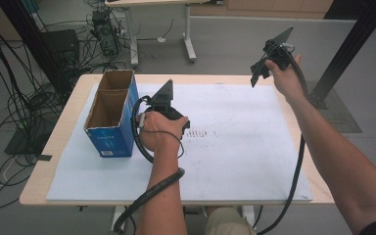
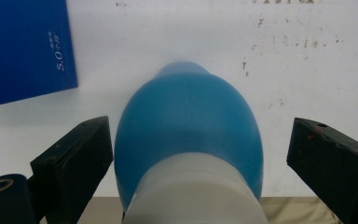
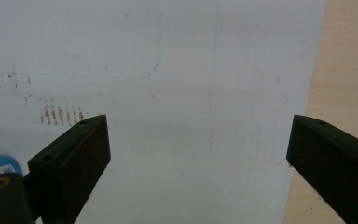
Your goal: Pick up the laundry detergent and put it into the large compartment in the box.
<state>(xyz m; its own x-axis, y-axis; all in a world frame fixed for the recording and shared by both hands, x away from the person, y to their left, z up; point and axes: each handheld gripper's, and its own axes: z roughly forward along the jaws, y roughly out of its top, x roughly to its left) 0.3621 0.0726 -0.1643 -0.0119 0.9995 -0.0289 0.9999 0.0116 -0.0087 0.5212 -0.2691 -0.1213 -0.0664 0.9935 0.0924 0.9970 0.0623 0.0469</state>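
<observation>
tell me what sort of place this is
Probably a lab or workshop for recording handling tasks: a wooden table under a stained white mat, loose cables across the grey floor, and a hand-held gripper in use.

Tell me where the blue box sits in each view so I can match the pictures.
High view: blue box stands open-topped on the left part of the white mat.
Left gripper view: its blue side takes up the upper left corner.
Right gripper view: faces the mat's right edge and the bare tabletop.
Shared landmark: the white mat.
</observation>
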